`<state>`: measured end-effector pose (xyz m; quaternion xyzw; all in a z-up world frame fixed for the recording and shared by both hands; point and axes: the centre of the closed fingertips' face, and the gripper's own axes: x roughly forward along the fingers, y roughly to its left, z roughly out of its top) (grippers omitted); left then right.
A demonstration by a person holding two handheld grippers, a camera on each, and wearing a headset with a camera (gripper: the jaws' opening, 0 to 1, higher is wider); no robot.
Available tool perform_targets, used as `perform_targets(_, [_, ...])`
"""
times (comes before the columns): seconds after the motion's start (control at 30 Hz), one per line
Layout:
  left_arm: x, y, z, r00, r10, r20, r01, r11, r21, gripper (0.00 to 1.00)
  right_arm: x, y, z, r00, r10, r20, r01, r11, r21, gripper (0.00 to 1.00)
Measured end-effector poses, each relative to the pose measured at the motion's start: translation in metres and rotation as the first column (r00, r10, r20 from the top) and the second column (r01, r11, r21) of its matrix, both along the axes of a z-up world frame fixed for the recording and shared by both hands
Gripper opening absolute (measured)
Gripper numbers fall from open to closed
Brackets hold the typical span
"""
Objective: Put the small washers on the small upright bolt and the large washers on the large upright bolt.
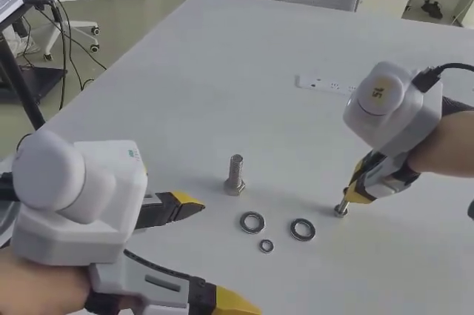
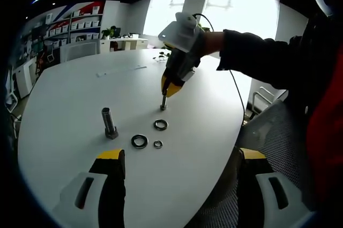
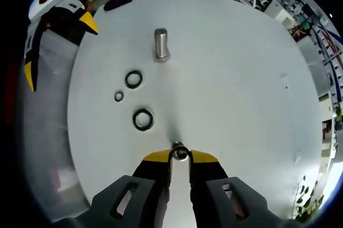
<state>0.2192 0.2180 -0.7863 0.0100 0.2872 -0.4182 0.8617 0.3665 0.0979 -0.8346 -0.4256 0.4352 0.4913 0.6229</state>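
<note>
The step in hand seems to be the work at the small bolt (image 3: 180, 153), which stands low in the centre of the right gripper view, just at the tips of the right gripper (image 3: 180, 157). The jaws of this gripper are drawn nearly together and pinch at the top of the small bolt. A ring-like shape shows there, but it is too small to tell if a washer is also between them. The large bolt (image 1: 235, 174) stands upright in the centre of the head view on the white table (image 1: 222, 70), well apart from the small one, and its shaft looks bare. Below it three rings lie flat and loose: the first large washer (image 1: 252, 221) near the foot of the large bolt, the second large washer (image 1: 302, 230) to its right, near the small bolt, and a small washer (image 1: 266, 245) just below and between these two. The left gripper (image 2: 181, 158) hangs at the lower left of the head view, its jaws spread wide with nothing between them. I judge the task to be in its early part, since both large washers are not yet placed. The next move, in my opinion, calls for a soft release so that the small bolt does not tip. After that a thin flat ring must be taken by its edge and held level over the right bolt.
</note>
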Motion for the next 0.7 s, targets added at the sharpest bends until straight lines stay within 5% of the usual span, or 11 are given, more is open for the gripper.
perform_targets(0.7, [0.001, 0.001, -0.002, 1.000, 0.008, -0.006, -0.008, 1.000, 0.005, 0.86, -0.005, -0.004, -0.030, 0.999, -0.013, -0.044, 0.013, 1.000, -0.007, 0.13])
